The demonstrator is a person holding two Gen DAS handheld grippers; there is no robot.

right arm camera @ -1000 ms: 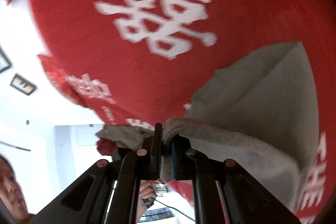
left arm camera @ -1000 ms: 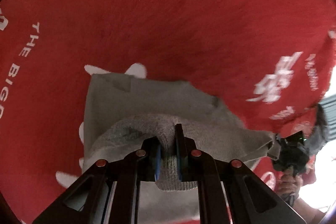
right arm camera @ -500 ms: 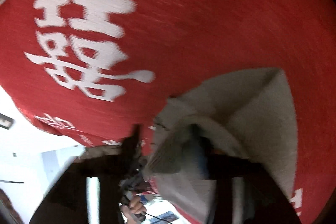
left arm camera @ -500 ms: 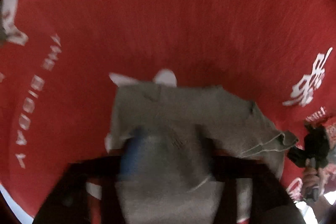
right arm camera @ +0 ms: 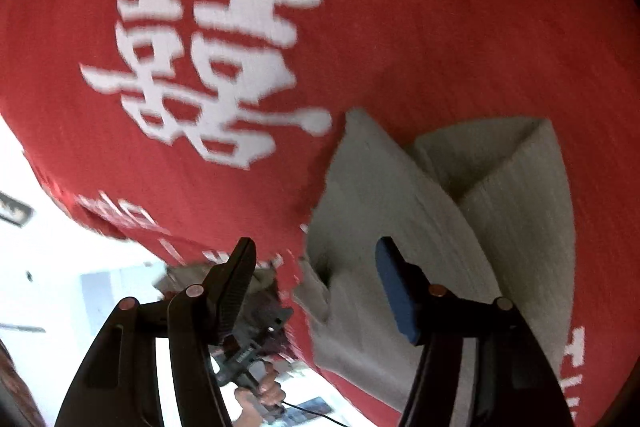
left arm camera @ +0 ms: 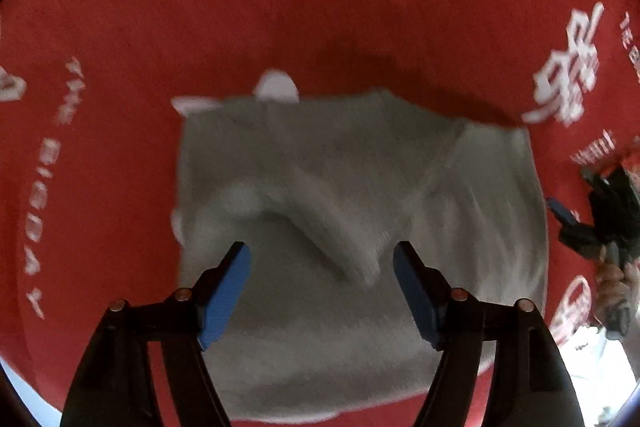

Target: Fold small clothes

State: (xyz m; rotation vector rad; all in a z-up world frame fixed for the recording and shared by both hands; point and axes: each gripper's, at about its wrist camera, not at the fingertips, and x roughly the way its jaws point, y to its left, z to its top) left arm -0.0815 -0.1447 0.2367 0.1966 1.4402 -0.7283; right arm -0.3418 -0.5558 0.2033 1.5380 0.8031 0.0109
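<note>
Left claw point(left arm camera: 322, 287) is released, its blue pads spread wide and holding nothing, poised just above the near portion of the grey garment point(left arm camera: 340, 227). Right claw point(right arm camera: 316, 283) is likewise released and empty, sitting over the garment's edge at the near rim of the tabletop. The garment lies flat on the red cloth point(left arm camera: 320, 7) covering the tabletop, folded over itself into a rough rectangle; a ribbed band crosses its middle at a slant, and in the right wrist view two folded layers point(right arm camera: 500, 167) meet at a raised crease. Beyond it the cloth is bare except for white printed lettering point(right arm camera: 208, 67). Judgement: one fold appears laid, further folding or smoothing remains. Risks: the top layer is not aligned with the one beneath, so an unsmoothed next fold would lock in the skew; a grasp taken too shallow could lift only the upper layer and undo the fold; a pinch taken too deep could catch the red cloth and drag it.
</note>
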